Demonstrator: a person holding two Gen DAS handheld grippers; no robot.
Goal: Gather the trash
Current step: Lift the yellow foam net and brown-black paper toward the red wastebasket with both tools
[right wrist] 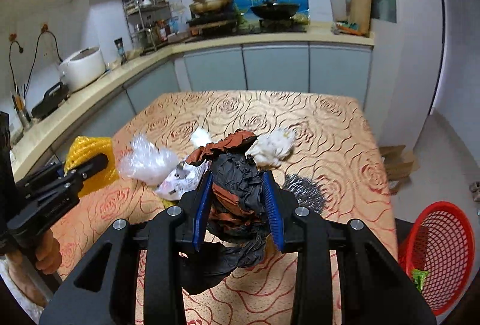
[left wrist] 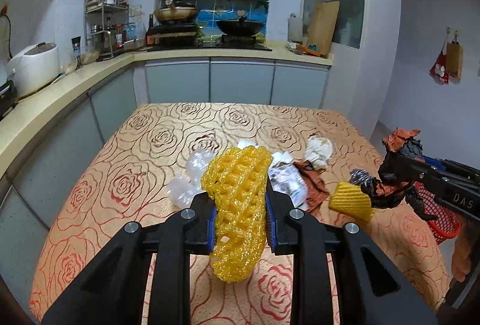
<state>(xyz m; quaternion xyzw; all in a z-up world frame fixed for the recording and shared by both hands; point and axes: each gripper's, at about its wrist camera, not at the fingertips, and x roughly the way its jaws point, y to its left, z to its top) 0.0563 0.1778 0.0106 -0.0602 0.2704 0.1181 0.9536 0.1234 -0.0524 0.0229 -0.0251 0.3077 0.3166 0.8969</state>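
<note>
Both loads are up: the left gripper (left wrist: 240, 205) has its jaws clamped on yellow foam netting (left wrist: 237, 199), the right gripper (right wrist: 238, 211) pinches crumpled black-and-orange paper (right wrist: 237, 190), while beyond the netting tissue wads (left wrist: 318, 151), clear plastic (left wrist: 192, 175) and wrappers (left wrist: 288, 187) litter the counter (left wrist: 120, 175), and the red basket (right wrist: 441, 259) looks nearly empty.

The right gripper (right wrist: 238, 205) clamps a crumpled black and brown paper wad (right wrist: 237, 190) above the table (right wrist: 345, 127). A red basket (right wrist: 441, 253) sits off the table's right edge, holding a green scrap (right wrist: 419, 278).
</note>
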